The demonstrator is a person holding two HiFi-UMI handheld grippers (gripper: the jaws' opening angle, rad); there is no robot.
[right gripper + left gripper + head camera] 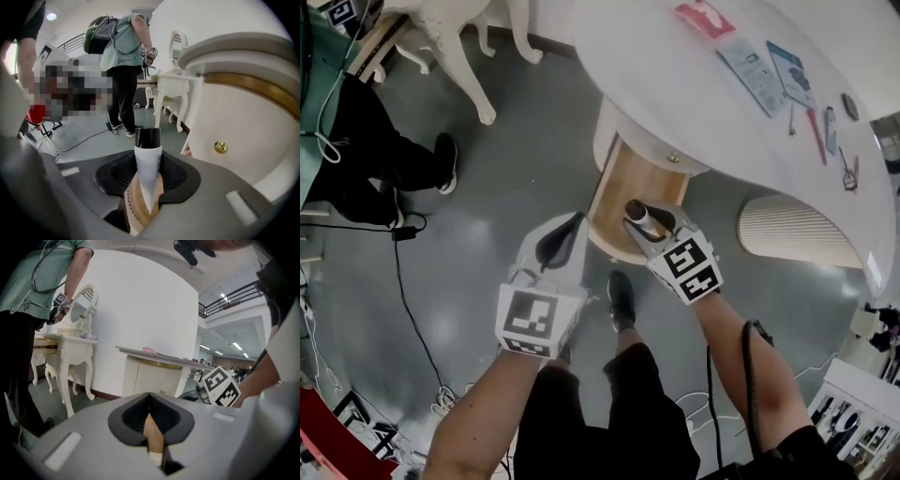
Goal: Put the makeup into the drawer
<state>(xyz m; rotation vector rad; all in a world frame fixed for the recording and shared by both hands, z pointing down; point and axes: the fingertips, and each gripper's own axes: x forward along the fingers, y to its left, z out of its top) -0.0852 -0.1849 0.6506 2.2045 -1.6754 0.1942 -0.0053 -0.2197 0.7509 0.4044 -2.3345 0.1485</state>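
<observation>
Makeup tube (148,157), white body with a black cap, is clamped in my right gripper (146,185). The jaws are closed on its flat crimped end and the cap points away from the camera.

In the head view the tube (637,213) sticks out of the right gripper (652,225). It is off the table, just below the near-left edge of the white table top (675,84) and right in front of the curved cabinet front (630,192).

The right gripper view puts that cabinet front (234,126) just right of the tube. The brass knob (220,147) is near the tube but not touching it. I can't tell from any view whether this front is the drawer, or whether it's open. In the head view the grippers hide its lower part.

Left gripper (565,236) sits just left of the right one. In its own view the left gripper (151,420) has its jaws pressed together with nothing between them.

On the table top, a pink packet (705,19) lies at the far edge, partly cut off. Two bluish packets (769,70) lie beside it. Slim small items (825,131) run along the right edge, too small to identify.

A second person is cut off at the head view's top-left corner, with only dark trousers (375,150) showing. The right gripper view shows that person wearing a green backpack (101,33) and standing at a white dressing table (168,89). A cable (408,300) trails over the grey floor.
</observation>
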